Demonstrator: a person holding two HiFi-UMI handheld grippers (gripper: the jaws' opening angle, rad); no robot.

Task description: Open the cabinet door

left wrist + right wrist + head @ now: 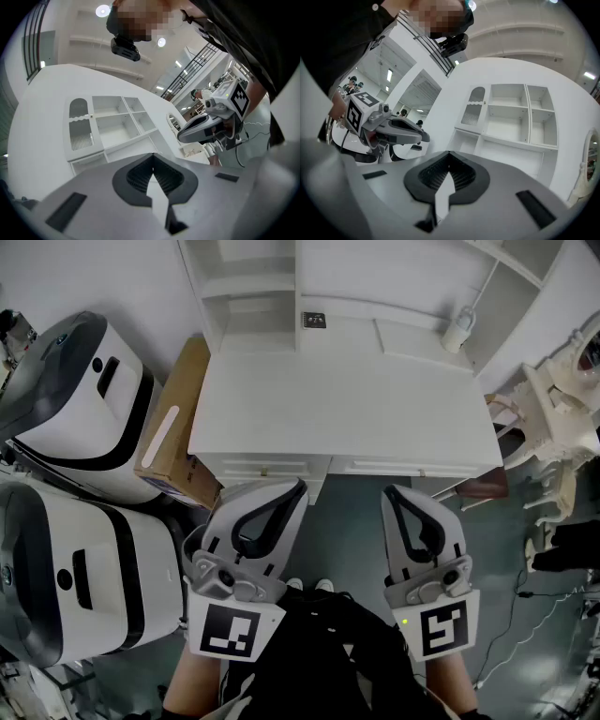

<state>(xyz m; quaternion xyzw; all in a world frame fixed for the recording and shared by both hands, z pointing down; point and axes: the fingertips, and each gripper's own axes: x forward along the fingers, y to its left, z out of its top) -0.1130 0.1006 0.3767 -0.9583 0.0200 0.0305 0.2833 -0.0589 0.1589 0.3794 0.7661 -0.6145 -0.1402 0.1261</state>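
The left gripper (287, 497) and the right gripper (397, 497) are held side by side in front of the body, apart from each other, both pointing forward and level. Each has its jaws closed together with nothing between them. The left forearm (192, 679) and the right forearm (452, 682) extend behind them.
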